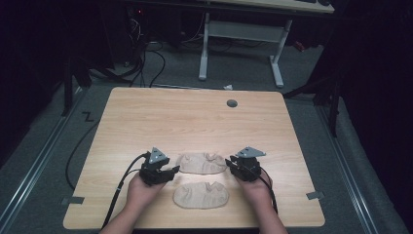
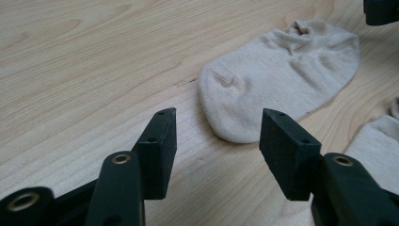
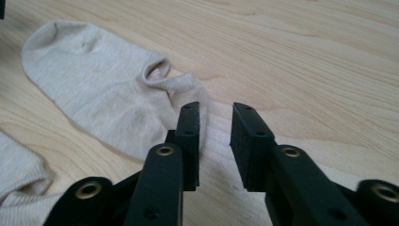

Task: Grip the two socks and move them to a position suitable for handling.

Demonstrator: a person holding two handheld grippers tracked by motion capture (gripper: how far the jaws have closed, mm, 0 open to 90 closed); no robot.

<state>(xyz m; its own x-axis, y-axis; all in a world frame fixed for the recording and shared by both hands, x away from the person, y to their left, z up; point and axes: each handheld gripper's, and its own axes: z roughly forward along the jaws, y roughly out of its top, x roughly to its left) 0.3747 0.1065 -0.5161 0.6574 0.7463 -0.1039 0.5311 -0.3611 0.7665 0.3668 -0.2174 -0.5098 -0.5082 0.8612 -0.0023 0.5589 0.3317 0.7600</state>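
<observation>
Two beige ankle socks lie flat near the counter's front edge, the far sock between both grippers and the near sock just before it. Left gripper has fingers wide apart by the far sock's toe; right gripper has fingers narrowly apart, empty, at its cuff. Soft, light and limp, the fabric looks best pinched at toe and cuff.
</observation>
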